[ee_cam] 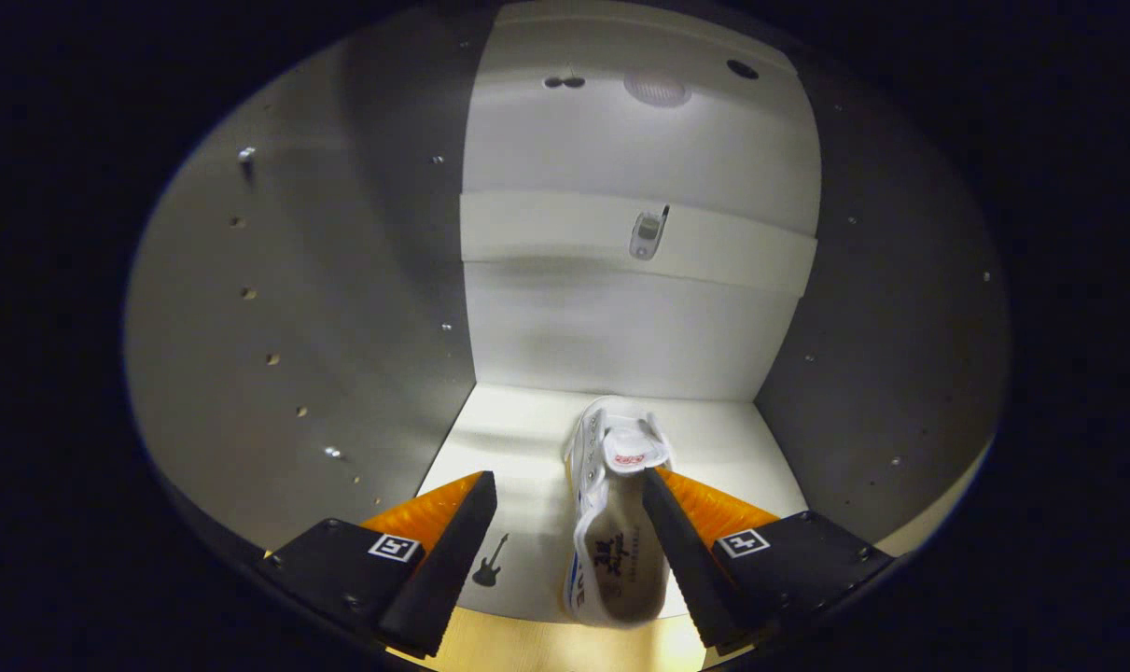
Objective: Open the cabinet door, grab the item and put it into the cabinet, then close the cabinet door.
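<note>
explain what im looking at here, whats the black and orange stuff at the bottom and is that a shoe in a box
The camera rides on a hand-held claw and looks forward along its two black and orange fingers. It is peering into an open white cabinet. A white shoe lies on the cabinet floor with its opening facing the camera, sitting between the fingers and close against the right one. The fingers are spread apart, with a clear gap on the left, so the claw is open and not gripping the shoe. A small guitar sticker marks the floor near the left finger.

place: household cabinet interior (639, 280) | evidence: white panels, shelf-pin holes (248, 293), shoe (616, 523)
</note>
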Available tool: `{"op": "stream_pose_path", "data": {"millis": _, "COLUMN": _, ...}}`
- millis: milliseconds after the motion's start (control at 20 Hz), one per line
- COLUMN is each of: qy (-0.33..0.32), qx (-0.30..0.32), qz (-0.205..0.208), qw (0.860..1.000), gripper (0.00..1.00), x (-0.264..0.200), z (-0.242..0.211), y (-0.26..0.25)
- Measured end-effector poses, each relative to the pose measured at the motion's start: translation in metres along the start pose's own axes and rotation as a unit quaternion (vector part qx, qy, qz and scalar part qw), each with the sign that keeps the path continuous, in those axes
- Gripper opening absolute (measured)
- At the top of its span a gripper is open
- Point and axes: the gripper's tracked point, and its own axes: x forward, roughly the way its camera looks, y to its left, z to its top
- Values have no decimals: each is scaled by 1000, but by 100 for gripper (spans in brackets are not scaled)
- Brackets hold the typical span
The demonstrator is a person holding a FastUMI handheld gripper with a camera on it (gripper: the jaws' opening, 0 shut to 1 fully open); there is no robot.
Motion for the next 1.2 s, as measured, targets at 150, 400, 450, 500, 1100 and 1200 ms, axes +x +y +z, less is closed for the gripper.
{"op": "stream_pose_path", "data": {"millis": 150, "qy": -32, "qx": 22, "qz": 23, "qw": 999, "gripper": 99, "x": -51, "z": 10, "y": 16}}
{"op": "stream_pose_path", "data": {"millis": 400, "qy": -88, "qx": 14, "qz": 16, "qw": 996, "gripper": 99, "x": -140, "z": 2, "y": 19}}
{"op": "stream_pose_path", "data": {"millis": 450, "qy": -96, "qx": 9, "qz": 6, "qw": 995, "gripper": 98, "x": -155, "z": -6, "y": 16}}
{"op": "stream_pose_path", "data": {"millis": 500, "qy": -106, "qx": 12, "qz": 2, "qw": 994, "gripper": 99, "x": -169, "z": -12, "y": 14}}
{"op": "stream_pose_path", "data": {"millis": 1100, "qy": -175, "qx": 35, "qz": 1, "qw": 984, "gripper": 98, "x": -331, "z": -72, "y": -23}}
{"op": "stream_pose_path", "data": {"millis": 1200, "qy": -173, "qx": 32, "qz": 18, "qw": 984, "gripper": 99, "x": -359, "z": -85, "y": -29}}
